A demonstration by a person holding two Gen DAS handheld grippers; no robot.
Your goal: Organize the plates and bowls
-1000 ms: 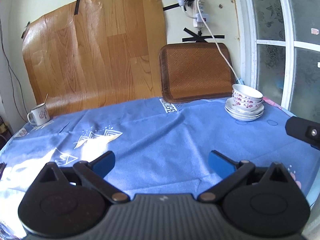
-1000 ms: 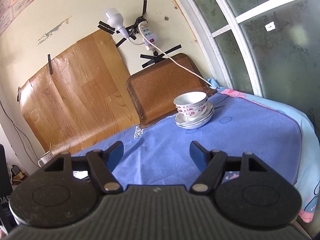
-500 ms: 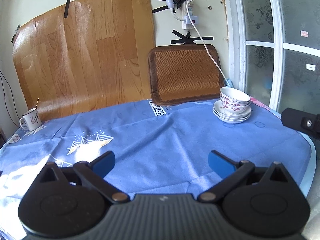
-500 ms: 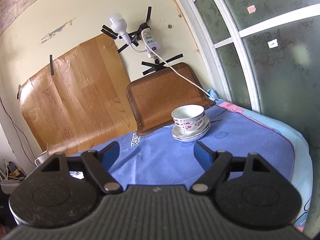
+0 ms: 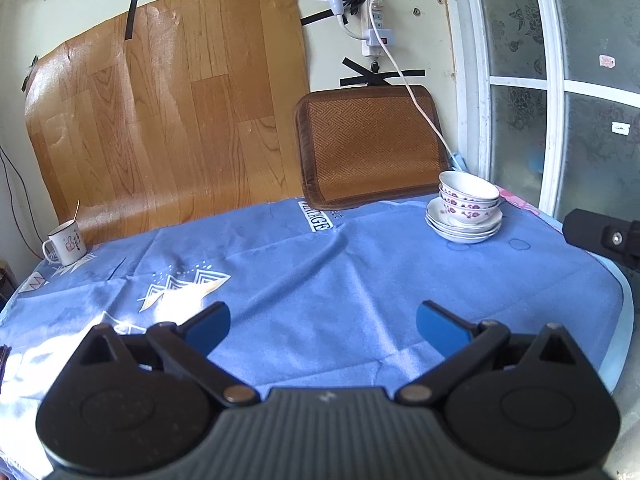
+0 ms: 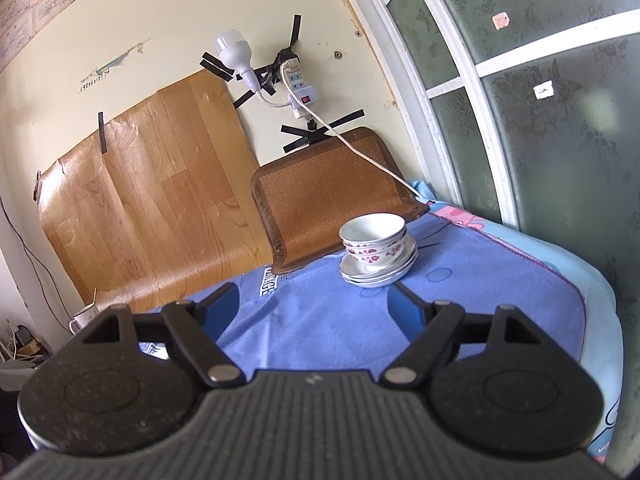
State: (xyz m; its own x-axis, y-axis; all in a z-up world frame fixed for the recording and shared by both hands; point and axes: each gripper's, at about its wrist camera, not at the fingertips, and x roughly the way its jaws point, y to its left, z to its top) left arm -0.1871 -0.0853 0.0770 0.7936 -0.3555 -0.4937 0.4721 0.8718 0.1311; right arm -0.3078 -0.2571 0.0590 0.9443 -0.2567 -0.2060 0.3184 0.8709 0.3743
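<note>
White bowls with red flower print (image 5: 468,196) are nested and sit on a stack of white plates (image 5: 466,231) at the far right of the blue tablecloth (image 5: 320,272). The same stack shows in the right wrist view, bowls (image 6: 374,236) on plates (image 6: 378,270). My left gripper (image 5: 323,326) is open and empty, well short of the stack. My right gripper (image 6: 316,307) is open and empty, a little short of the plates. Part of the right gripper's body (image 5: 604,236) shows at the right edge of the left wrist view.
A white mug with a spoon (image 5: 66,242) stands at the far left of the table. A woven brown mat (image 5: 370,146) and a wood-pattern sheet (image 5: 168,120) lean on the back wall. A white cable (image 5: 420,100) hangs to the table. A window (image 5: 560,80) bounds the right side.
Both grippers have drawn back and risen from the table. The bowl and plate stack looks farther away in both views. Both grippers stay open.
</note>
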